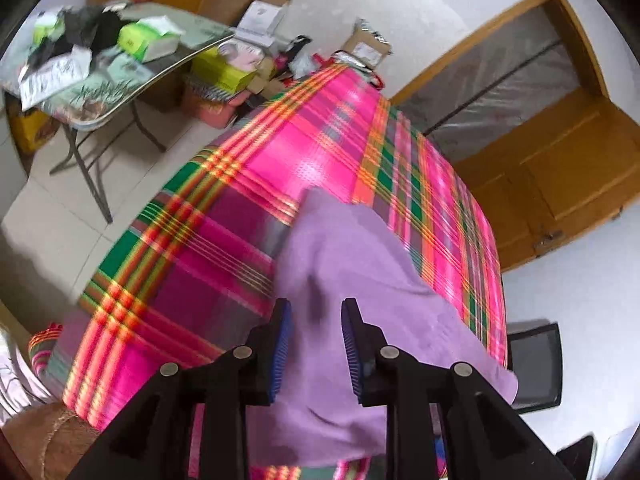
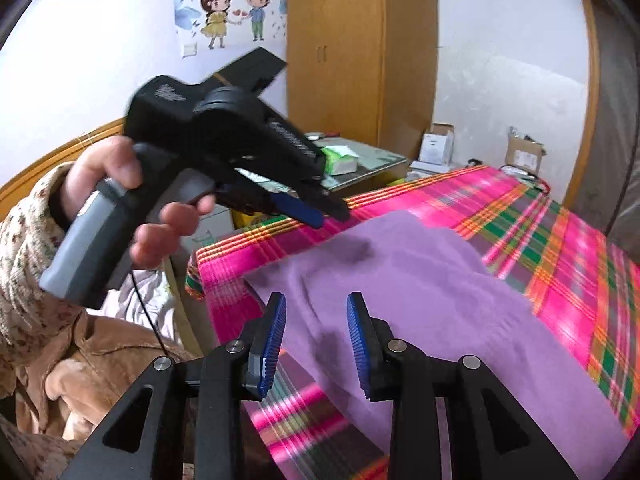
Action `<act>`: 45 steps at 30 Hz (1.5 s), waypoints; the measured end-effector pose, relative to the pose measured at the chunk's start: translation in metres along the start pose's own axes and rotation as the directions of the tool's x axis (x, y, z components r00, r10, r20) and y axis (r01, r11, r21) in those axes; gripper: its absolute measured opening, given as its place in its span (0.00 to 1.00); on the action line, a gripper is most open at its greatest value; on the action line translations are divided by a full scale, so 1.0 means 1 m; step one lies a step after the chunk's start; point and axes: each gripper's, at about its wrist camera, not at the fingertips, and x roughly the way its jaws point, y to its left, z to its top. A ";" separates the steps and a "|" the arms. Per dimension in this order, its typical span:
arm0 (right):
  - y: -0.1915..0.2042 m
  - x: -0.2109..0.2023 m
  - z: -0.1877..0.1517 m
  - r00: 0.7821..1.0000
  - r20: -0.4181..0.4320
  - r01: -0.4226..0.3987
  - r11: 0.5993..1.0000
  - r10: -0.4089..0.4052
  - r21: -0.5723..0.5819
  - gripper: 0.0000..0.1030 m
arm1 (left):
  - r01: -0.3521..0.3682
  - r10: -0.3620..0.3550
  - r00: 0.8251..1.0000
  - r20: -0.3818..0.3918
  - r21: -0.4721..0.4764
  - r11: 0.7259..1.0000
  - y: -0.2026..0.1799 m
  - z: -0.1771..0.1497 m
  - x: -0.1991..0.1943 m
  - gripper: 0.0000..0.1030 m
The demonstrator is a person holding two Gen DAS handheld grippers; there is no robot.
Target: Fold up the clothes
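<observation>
Right hand-held gripper (image 2: 316, 344): seen nearest in the right wrist view, with blue pads set wide apart and nothing between them; it is held above the near part of the cloth.
Left hand-held gripper (image 1: 316, 346): jaws likewise spread wide and empty in its own view; in the right wrist view it is carried by a hand (image 2: 132, 200) in a floral sleeve, raised over the far left edge of the cloth.
Purple garment (image 2: 420, 300): a soft lilac piece is laid on the plaid surface, rumpled, with one part draped over the near edge; what kind of garment it is cannot be told.
Handling: it is judged light, limp and a little fuzzy, so slipping is unlikely, but sagging and bunching are to be expected once lifted.
Where to grip: an outer hem or corner is best pinched, one by each gripper, well apart, so that the fabric is kept taut; a single layer should be taken.
Plaid cover (image 1: 224, 248): a shiny pink, green and orange sheet is spread under the cloth; catching it together with the garment is a risk.
Background: a cluttered folding table (image 1: 120, 92) and wooden doors are seen beyond.
</observation>
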 end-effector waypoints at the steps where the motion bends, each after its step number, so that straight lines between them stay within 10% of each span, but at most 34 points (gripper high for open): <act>1: -0.006 -0.006 -0.003 1.000 0.006 0.014 1.000 -0.014 0.007 0.32 | -0.001 0.001 1.000 0.005 0.016 1.000 -0.006 -0.004 -0.002 0.25; 8: -0.071 -0.051 -0.040 0.978 -0.017 0.206 0.966 -0.206 0.159 0.32 | 0.017 -0.018 1.000 0.006 0.141 0.990 -0.066 -0.033 0.007 0.25; 17: -0.149 -0.082 -0.111 0.871 -0.229 0.490 0.809 -0.436 0.323 0.32 | 0.065 -0.054 0.997 -0.052 0.239 0.969 -0.127 -0.077 0.051 0.25; 45: -0.300 -0.233 -0.239 0.569 -0.467 0.808 0.353 -0.677 0.472 0.32 | 0.212 -0.096 0.960 -0.264 0.457 0.864 -0.243 -0.154 0.159 0.25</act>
